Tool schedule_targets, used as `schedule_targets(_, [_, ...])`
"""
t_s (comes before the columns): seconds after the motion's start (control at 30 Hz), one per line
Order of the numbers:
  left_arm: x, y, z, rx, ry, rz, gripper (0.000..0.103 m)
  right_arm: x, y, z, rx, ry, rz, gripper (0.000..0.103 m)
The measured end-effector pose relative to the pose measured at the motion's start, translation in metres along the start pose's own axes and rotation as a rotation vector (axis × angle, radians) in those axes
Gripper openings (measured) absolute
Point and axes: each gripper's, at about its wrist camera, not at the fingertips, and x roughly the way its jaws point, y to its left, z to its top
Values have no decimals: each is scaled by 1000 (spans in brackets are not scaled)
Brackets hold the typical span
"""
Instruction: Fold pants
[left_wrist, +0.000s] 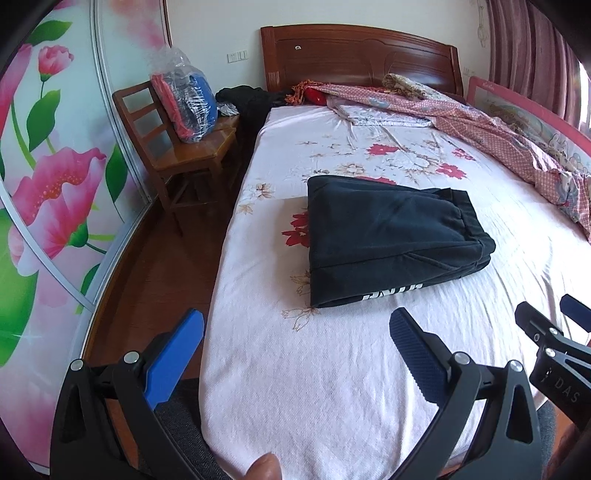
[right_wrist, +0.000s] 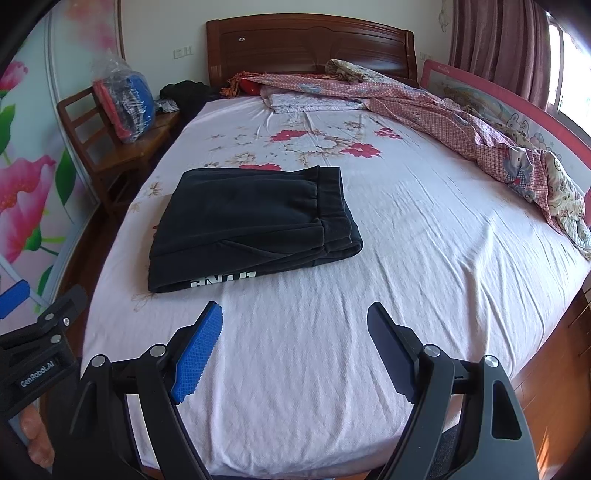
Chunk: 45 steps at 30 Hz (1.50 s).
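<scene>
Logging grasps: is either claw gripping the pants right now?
No: both the left claw and right claw are open, short of the folded pants.

Pants (right_wrist: 251, 225): black, white lettering along one edge. Bed sheet (right_wrist: 406, 229): pale pink, red floral print. Quilt (right_wrist: 461, 122): pink check, cartoon motifs. Headboard (right_wrist: 306, 44): reddish-brown wood. Wardrobe door (left_wrist: 48, 184): pink flowers, green leaves. Curtain (right_wrist: 498, 40): dusky pink.

White lettering (right_wrist: 222, 279) on the folded black fleece pants (right_wrist: 251, 225) is partly tucked under the fold, unreadable. Contents of the clear plastic bag (left_wrist: 184, 103) on the far-left wooden chair (left_wrist: 177, 162) are indistinct.
</scene>
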Motion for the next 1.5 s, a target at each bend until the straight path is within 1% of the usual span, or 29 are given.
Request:
schedule_targets(0.07, [4, -3, -3, 10, 22, -4, 101, 0, 1, 0, -8, -1, -1, 80])
schedule_targets(0.1, [5, -3, -4, -1, 28, -24, 101, 0, 1, 0, -11, -1, -2, 80])
schedule_targets(0.27, [5, -7, -6, 29, 27, 15, 101, 1, -1, 0, -4, 1, -4, 80])
schedule_targets(0.47, [3, -3, -5, 15, 23, 8, 101, 1, -1, 0, -6, 3, -1, 80])
schedule_targets(0.5, [3, -2, -5, 8, 25, -7, 101, 0, -1, 0, -5, 3, -3, 80])
schedule_targets(0.67, [5, -2, -6, 1, 42, -25, 101, 0, -1, 0, -4, 1, 0, 80])
schedule_targets(0.77, [4, -3, -6, 4, 39, -32, 101, 0, 0, 1, -4, 1, 1, 80])
schedule_targets(0.83, [4, -3, -5, -1, 44, -48, 101, 0, 2, 0, -7, 0, 1, 80])
schedule_targets(1.5, [4, -6, -6, 1, 57, -75, 101, -1, 1, 0, -6, -3, 8, 80])
